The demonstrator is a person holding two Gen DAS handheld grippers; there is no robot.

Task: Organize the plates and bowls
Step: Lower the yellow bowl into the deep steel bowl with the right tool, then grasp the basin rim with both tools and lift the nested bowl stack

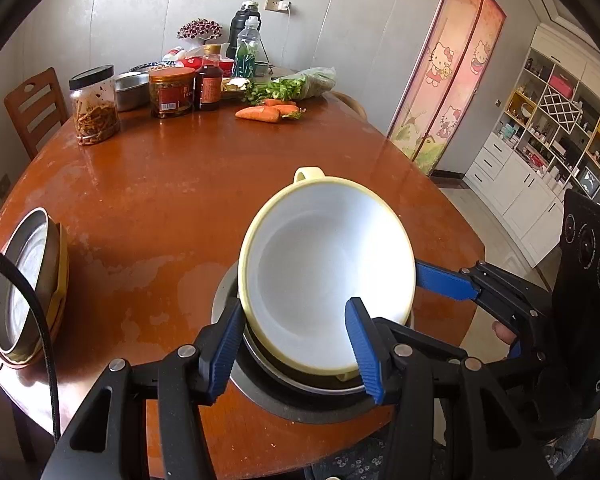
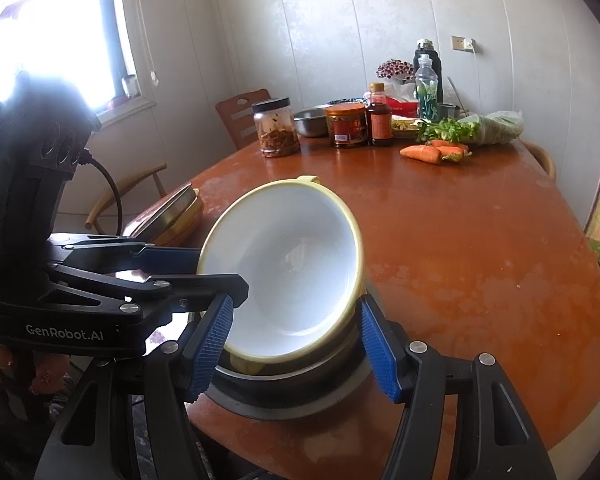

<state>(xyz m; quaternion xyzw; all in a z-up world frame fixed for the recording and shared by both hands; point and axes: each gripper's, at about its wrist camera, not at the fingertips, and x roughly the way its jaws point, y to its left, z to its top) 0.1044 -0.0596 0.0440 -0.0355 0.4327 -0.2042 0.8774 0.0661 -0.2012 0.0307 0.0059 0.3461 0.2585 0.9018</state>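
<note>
**Yellow-rimmed bowl tilted over the metal bowl**

I saw the yellow-rimmed bowl point(image 1: 324, 276) tilted, its low edge resting inside the metal bowl point(image 1: 300, 404) at the near edge of the round table point(image 1: 172, 184). My left gripper point(image 1: 300, 354) was spread wide — one blue pad outside the bowl's rim, the other over its white inside, neither clearly pressing. My right gripper point(image 2: 300, 346) also stood wide open, straddling the bowl's lower edge without a firm hold. A stack of plates point(image 1: 28, 288) sat at the table's left edge, well apart — jars point(image 1: 94, 106) and carrots point(image 1: 268, 113) lay far across.
</note>
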